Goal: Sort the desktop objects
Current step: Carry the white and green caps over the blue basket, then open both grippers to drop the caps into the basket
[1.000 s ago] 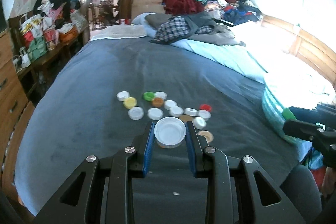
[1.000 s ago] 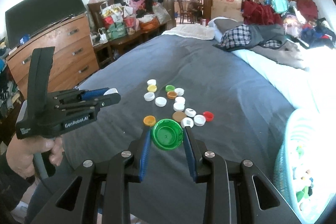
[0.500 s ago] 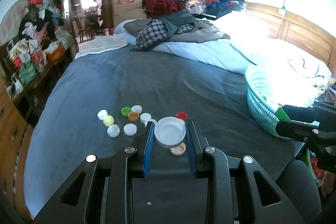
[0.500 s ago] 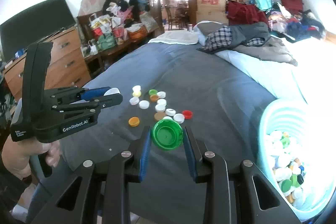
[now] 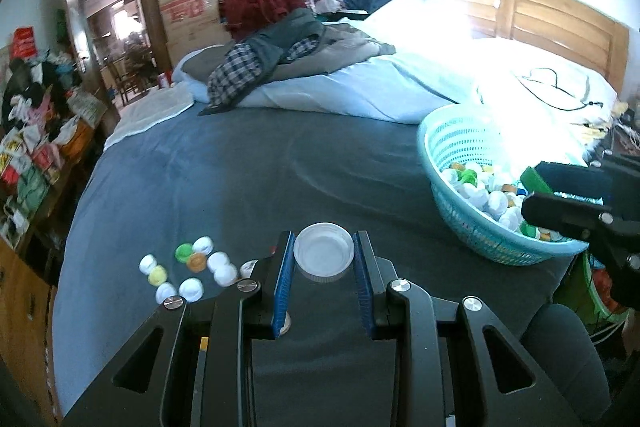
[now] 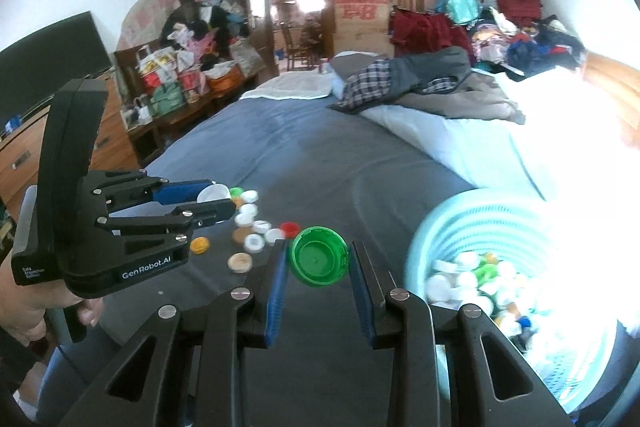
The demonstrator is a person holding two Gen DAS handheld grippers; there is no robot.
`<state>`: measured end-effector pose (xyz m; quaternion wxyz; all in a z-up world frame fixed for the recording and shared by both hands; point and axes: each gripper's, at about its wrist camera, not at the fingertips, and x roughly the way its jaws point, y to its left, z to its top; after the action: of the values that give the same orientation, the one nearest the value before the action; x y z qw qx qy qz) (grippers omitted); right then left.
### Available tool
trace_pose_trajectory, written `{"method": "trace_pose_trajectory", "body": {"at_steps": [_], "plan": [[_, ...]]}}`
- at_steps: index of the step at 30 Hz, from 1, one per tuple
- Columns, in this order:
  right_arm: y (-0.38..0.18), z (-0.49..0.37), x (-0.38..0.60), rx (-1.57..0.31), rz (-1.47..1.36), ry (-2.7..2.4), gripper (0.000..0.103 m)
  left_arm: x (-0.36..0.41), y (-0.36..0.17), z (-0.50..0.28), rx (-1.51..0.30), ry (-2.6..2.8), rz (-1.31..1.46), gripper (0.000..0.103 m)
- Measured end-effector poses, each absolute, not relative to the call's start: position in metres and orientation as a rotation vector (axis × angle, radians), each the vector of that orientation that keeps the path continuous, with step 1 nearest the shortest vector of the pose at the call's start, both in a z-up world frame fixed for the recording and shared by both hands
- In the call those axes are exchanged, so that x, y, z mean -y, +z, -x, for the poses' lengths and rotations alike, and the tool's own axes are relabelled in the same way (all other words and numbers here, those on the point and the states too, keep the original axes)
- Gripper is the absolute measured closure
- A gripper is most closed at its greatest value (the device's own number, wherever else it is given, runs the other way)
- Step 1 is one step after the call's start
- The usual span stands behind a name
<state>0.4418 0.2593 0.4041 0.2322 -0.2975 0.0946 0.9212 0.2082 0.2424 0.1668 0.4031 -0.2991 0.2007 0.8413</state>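
My left gripper is shut on a white lid and holds it above the grey bedspread. It shows from the side in the right wrist view. My right gripper is shut on a green lid, held in the air left of the turquoise basket. The green lid also shows in the left wrist view, over the basket's near rim. Several loose bottle caps lie on the bedspread to the left; they also show in the right wrist view.
The basket holds many caps. Piled clothes and a plaid shirt lie at the far end of the bed. A wooden dresser and a cluttered side table stand left of the bed.
Both grippers have swung right with their lids. The loose caps have slid left in both views and the basket has come closer, with the green lid now near its rim.
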Motion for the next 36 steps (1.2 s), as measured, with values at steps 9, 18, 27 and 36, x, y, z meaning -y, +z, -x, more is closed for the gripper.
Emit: {"method": "trace_pose_trajectory", "body": {"at_steps": [9, 18, 27, 36], "plan": [[0.41, -0.481, -0.3, -0.274, 0.782, 2.449, 0.07, -0.289, 0.17, -0.225, -0.567, 2.064, 0.73, 0.079], [0.41, -0.517, -0.333, -0.3, 0.757, 2.373, 0.07, -0.337, 0.175, -0.226, -0.532, 1.956, 0.755, 0.079], [0.409, -0.551, -0.361, -0.359, 0.723, 2.293, 0.069, -0.396, 0.179, -0.242, -0.481, 1.782, 0.777, 0.079], [0.409, -0.563, -0.37, -0.371, 0.716, 2.273, 0.069, -0.41, 0.182, -0.262, -0.495, 1.74, 0.756, 0.079]]}}
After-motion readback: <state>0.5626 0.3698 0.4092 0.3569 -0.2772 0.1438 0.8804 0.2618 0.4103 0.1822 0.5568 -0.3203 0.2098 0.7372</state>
